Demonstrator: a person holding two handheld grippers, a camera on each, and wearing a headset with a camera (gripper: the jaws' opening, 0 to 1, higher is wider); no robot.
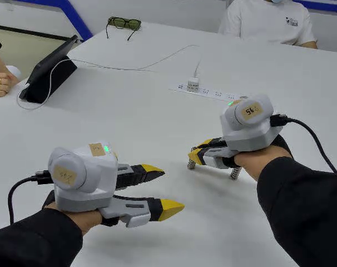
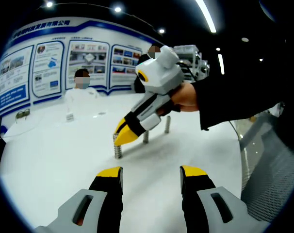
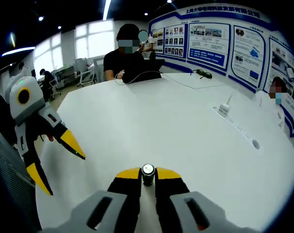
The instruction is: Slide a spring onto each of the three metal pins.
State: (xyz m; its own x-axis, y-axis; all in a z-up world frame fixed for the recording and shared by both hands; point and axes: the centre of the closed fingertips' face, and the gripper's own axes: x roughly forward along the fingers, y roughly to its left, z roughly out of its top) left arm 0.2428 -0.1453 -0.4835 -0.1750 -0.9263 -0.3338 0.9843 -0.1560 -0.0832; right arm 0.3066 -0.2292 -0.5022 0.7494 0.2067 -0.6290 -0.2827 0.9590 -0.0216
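Three upright metal pins stand on the white table [image 1: 157,111]. My right gripper [image 1: 195,156] tilts down onto the nearest pin [image 1: 191,164], jaws shut around the spring [image 2: 118,149] coiled on it. From above, the pin's round top [image 3: 147,171] sits between the yellow fingertips [image 3: 130,173]. A second pin [image 2: 146,137] also carries a spring [image 1: 235,173]. The third pin [image 2: 167,124] stands farther back, and I cannot tell whether a spring is on it. My left gripper [image 1: 167,189] hovers low at the front left, open and holding nothing, pointing at the pins [image 2: 152,172].
A power strip [image 1: 204,90] with a plugged charger lies behind the pins. A tablet on a stand [image 1: 49,69], its cable and dark glasses [image 1: 124,23] are at the far left. People sit around the table. The table edge [image 2: 239,145] runs close on the right.
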